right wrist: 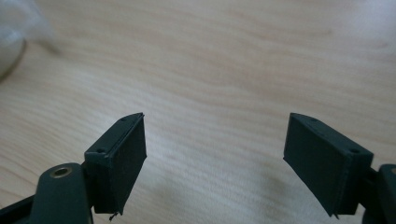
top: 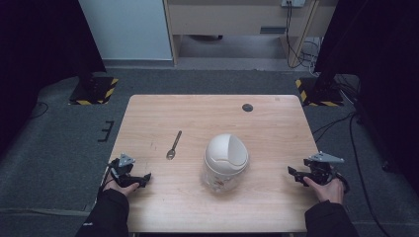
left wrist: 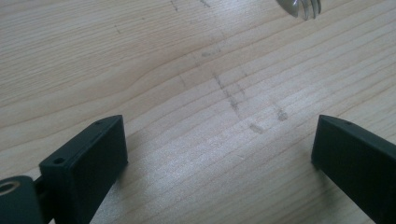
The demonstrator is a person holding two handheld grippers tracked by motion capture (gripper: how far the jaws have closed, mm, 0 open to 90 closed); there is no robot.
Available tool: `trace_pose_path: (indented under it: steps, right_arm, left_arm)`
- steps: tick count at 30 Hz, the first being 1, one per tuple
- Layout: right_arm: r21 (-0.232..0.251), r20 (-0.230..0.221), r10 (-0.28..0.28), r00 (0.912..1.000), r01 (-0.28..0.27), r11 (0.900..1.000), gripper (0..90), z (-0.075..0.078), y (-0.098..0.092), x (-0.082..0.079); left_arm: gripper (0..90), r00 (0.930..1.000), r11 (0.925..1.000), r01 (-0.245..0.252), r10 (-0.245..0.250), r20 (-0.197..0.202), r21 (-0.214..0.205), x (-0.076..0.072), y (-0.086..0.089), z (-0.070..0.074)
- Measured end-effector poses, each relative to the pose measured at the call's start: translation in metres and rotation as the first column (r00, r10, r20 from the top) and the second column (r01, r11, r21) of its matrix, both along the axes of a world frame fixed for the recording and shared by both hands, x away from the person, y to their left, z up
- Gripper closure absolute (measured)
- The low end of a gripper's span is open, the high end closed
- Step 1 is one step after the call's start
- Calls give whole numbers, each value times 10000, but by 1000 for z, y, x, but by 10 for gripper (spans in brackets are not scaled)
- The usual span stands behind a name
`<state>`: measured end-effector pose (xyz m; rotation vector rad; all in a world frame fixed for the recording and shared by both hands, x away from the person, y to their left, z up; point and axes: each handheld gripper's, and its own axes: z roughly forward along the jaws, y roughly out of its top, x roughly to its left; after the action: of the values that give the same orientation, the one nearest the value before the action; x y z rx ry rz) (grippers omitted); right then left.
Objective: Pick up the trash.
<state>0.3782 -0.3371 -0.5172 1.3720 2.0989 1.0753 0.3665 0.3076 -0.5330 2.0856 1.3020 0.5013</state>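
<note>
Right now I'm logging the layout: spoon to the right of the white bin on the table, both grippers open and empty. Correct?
One detail is wrong. The high view shows the spoon lying to the left of the white bin, not the right. The rest holds: the left gripper and right gripper are both open and empty.

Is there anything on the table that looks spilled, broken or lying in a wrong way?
Nothing stands out. The spoon lies flat on the bare wood of the table, apart from the white lidded container, which stands upright. Both the left gripper and the right gripper rest near the front edge with open, empty jaws.
</note>
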Motion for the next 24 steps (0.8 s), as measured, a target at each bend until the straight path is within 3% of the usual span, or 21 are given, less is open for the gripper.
trace_pose_path:
  steps: [5, 11, 15, 18, 24]
  right_arm:
    - [484, 645, -69, 9979, 37, 9988, 203, 14, 1, -4]
    - [914, 1657, -60, 9862, -93, 9958, 208, 38, 10, -5]
    - [1103, 1996, 50, 9799, -275, 9935, 205, 49, 16, -5]
    - [1116, 2405, 355, 9700, -640, 9917, 203, 61, 23, -7]
    - [1218, 2760, 538, 9597, -904, 9884, 198, 75, 32, -9]
  left_arm:
    - [63, 9997, 9999, 147, -146, -172, 66, 0, -1, 3]
    - [68, 9992, 9997, 179, -174, -367, 137, 0, -1, 4]
    - [80, 9987, 9999, 110, -109, -491, 31, 0, 0, 6]
    - [78, 9984, 9999, 107, -108, -556, -32, 1, 0, 7]
    - [79, 9980, 9999, 121, -122, -613, -15, 0, 0, 7]
